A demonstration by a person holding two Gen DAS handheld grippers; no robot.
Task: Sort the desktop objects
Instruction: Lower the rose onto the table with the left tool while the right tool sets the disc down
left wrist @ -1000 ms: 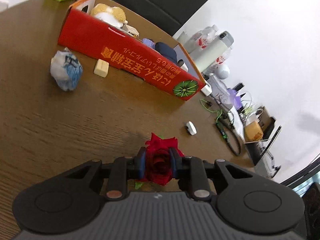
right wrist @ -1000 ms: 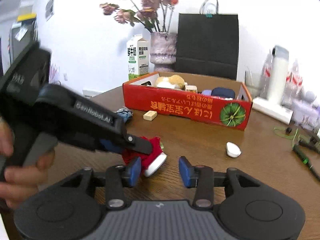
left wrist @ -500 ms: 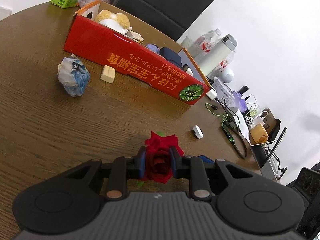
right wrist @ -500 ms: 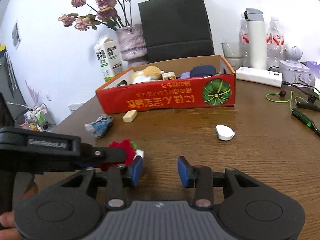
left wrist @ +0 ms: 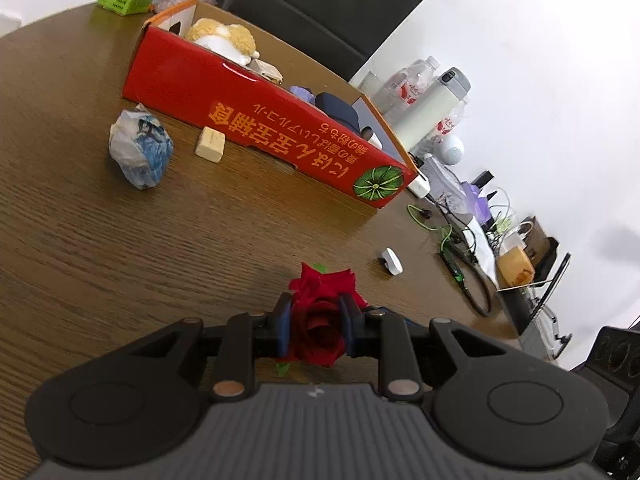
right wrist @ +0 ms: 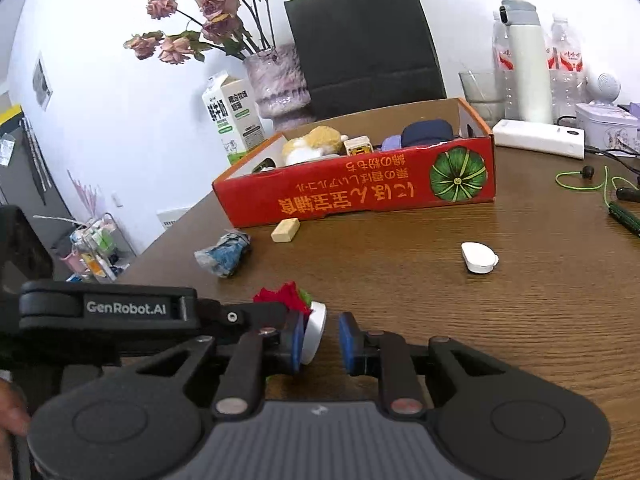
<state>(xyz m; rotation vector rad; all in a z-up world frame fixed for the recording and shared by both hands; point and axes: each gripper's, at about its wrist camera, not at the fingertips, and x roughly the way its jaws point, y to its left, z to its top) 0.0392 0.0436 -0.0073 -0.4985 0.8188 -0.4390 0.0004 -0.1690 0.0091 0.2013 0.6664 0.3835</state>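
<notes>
My left gripper [left wrist: 315, 322] is shut on a red rose [left wrist: 320, 320] just above the wooden table [left wrist: 120, 248]. In the right wrist view the rose [right wrist: 282, 296] with its white base [right wrist: 316, 332] sits at my left gripper's tip, between the pads of my right gripper [right wrist: 320, 340], which is open around the base. The red cardboard box [left wrist: 260, 132] holds a plush toy [left wrist: 224, 38] and other items. A crumpled blue-white wrapper [left wrist: 140, 148], a beige block [left wrist: 211, 144] and a small white case [left wrist: 391, 260] lie on the table.
Milk carton [right wrist: 234, 118], vase of dried roses [right wrist: 280, 84] and a black bag [right wrist: 364, 40] stand behind the box. A white bottle [right wrist: 524, 60], power bank [right wrist: 538, 142] and green cables [right wrist: 600, 188] crowd the right side.
The right gripper has come in around the rose's white base. The left gripper still holds the rose and has tilted slightly.
</notes>
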